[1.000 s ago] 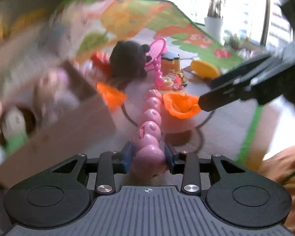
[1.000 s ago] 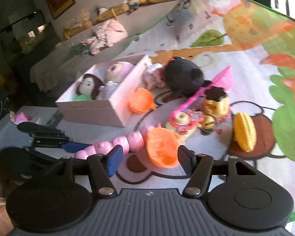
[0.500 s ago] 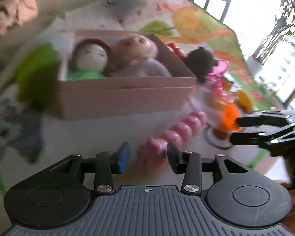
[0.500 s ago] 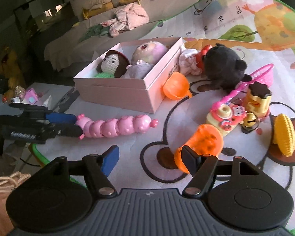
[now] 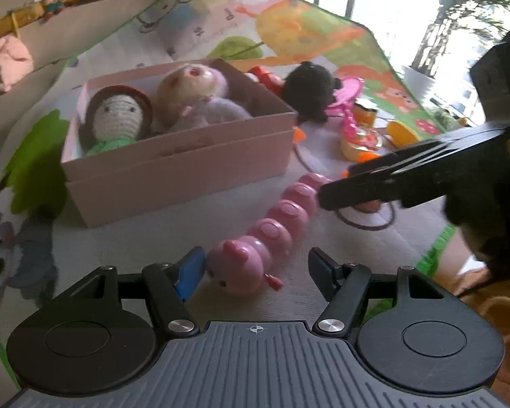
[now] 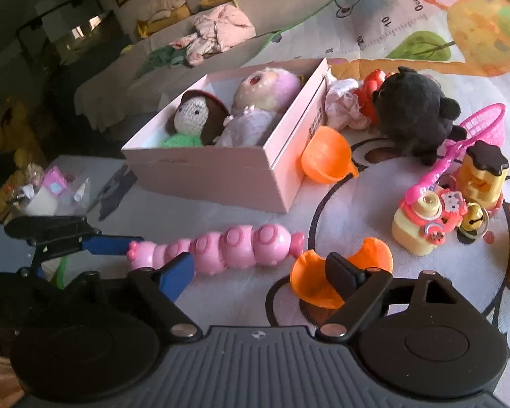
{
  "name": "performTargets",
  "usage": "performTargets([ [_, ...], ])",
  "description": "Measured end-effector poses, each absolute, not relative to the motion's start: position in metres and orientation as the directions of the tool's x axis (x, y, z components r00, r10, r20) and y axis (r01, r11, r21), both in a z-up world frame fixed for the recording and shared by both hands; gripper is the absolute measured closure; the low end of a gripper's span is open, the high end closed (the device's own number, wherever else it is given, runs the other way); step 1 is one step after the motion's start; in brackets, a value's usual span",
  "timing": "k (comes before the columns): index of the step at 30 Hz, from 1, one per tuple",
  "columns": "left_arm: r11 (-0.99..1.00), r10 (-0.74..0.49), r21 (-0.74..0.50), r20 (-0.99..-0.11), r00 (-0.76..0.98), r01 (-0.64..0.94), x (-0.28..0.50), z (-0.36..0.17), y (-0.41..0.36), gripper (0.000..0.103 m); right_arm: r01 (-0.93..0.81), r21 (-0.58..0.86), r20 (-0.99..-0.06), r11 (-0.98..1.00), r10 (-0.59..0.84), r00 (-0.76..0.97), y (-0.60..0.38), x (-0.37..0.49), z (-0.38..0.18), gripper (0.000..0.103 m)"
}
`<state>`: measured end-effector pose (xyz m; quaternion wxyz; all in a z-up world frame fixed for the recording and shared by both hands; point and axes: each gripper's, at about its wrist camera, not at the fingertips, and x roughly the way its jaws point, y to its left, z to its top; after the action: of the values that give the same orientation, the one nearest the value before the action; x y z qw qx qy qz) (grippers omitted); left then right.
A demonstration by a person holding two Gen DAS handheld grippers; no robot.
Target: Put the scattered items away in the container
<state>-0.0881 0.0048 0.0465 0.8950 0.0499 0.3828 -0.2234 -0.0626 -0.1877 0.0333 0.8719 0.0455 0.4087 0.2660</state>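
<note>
A pink caterpillar toy (image 5: pixel 272 231) (image 6: pixel 227 248) lies on the play mat in front of the pink box (image 5: pixel 187 170) (image 6: pixel 204 176). Its head sits between the fingers of my left gripper (image 5: pixel 256 270) (image 6: pixel 119 240). The jaws are opening and the right pad is clear of the head. My right gripper (image 6: pixel 260 275) (image 5: pixel 336 185) is also opening, over the caterpillar's tail end. An orange half shell (image 6: pixel 309 282) rests on the mat against its right finger, not squeezed. The box holds a crochet doll (image 6: pixel 190 119) and a pink-haired doll (image 6: pixel 265 95).
Right of the box lie a second orange half shell (image 6: pixel 326 159), a black plush (image 6: pixel 411 115), a pink net (image 6: pixel 482 125), a yellow toy camera (image 6: pixel 421 217) and a yellow jar toy (image 6: pixel 482 176). Small clutter (image 6: pixel 47 193) lies off the mat at left.
My left gripper has let go of the caterpillar's head and its view has swung towards the box. My right gripper has spread wider, leaving the orange half shell beside its right finger.
</note>
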Motion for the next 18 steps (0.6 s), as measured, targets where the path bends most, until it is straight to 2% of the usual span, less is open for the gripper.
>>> performTargets([
  [5, 0.898, -0.355, -0.086, -0.719, 0.597, 0.431, -0.088, 0.042, 0.004, 0.031, -0.422, 0.247, -0.669, 0.872, 0.469, 0.577, -0.207, -0.077, 0.045, 0.017],
  [11, 0.894, -0.369, -0.105, -0.725, 0.582, 0.436, -0.086, 0.039, 0.002, 0.031, -0.354, 0.109, -0.658, 0.929, 0.334, 0.675, -0.23, -0.082, 0.049, 0.012],
  [18, 0.857, -0.428, -0.119, -0.707, 0.564, 0.501, -0.094, 0.045, -0.011, 0.034, -0.354, 0.094, -0.673, 0.931, 0.321, 0.666, -0.226, -0.079, 0.031, 0.012],
])
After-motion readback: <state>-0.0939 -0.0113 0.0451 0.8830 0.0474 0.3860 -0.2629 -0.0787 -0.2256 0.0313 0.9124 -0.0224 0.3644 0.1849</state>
